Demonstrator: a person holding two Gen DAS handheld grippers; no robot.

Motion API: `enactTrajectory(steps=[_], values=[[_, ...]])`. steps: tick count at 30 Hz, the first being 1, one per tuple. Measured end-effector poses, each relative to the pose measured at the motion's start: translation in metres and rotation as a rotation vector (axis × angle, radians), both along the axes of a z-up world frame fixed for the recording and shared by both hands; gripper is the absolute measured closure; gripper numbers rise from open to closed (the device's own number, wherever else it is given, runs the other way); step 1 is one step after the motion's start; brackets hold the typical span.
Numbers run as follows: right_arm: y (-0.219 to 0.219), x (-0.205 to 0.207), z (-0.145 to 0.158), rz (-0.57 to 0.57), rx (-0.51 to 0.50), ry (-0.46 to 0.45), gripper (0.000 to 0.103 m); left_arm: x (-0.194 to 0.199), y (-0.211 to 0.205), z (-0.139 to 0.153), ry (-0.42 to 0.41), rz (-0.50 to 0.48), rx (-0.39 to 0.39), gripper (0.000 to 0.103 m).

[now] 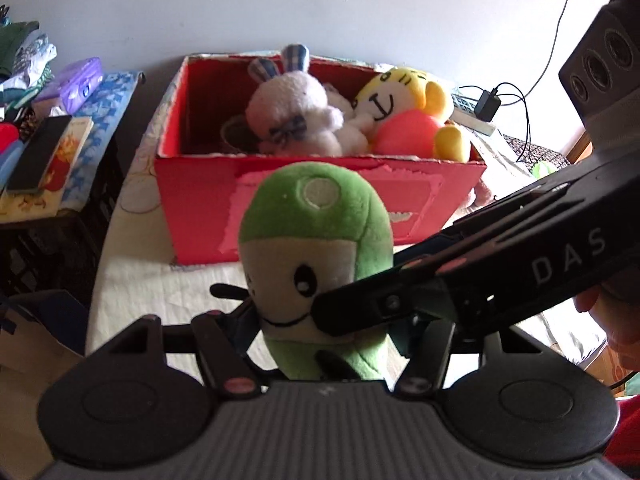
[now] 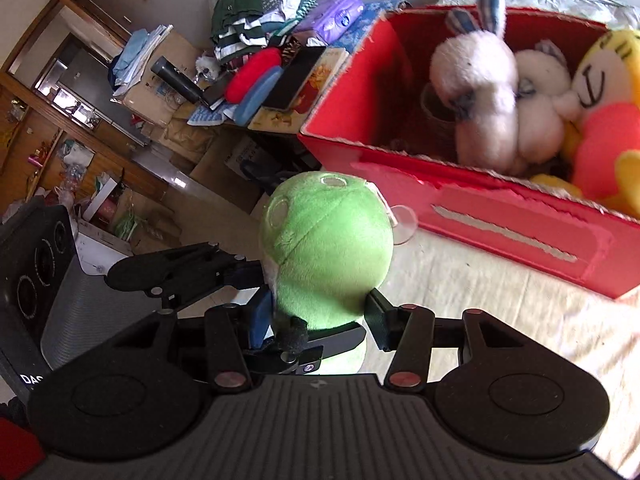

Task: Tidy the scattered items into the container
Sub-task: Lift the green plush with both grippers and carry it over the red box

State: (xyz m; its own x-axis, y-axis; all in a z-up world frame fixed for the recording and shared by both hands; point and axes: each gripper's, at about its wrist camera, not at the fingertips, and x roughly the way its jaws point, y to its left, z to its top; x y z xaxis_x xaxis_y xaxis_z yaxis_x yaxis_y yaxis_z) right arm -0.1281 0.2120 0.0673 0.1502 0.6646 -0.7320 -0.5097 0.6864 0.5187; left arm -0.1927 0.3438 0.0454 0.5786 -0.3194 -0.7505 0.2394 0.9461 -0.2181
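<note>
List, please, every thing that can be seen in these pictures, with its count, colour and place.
green plush toy: one, green and cream, held up in front of the box
red box: one, red, on the cream cloth
white rabbit plush: one, white, inside the box
yellow plush: one, yellow and pink, inside the box
purple pack: one, purple, on the side pile
left gripper: one, black, holding the toy
right gripper: one, black, holding the toy

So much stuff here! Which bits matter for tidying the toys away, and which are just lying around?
Part of the job:
- green plush toy, held by the left gripper and the right gripper
- red box
- white plush rabbit and yellow plush toy, in the box

Just lying about:
- folded clothes
- purple packet
- books
- power adapter
</note>
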Motion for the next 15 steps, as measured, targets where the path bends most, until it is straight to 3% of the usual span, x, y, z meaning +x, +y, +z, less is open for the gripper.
enactTrajectory(steps=[6, 11, 15], values=[[0.016, 0.010, 0.034, -0.044, 0.069, -0.097, 0.051, 0.003, 0.038, 0.041, -0.113, -0.041, -0.014, 0.040], [0.017, 0.032, 0.054, -0.102, 0.087, -0.188, 0.051, 0.037, 0.049, 0.066, -0.184, -0.069, -0.049, 0.040], [0.019, 0.061, 0.050, -0.138, 0.112, -0.224, 0.051, 0.070, 0.047, 0.071, -0.229, -0.076, -0.035, 0.040]])
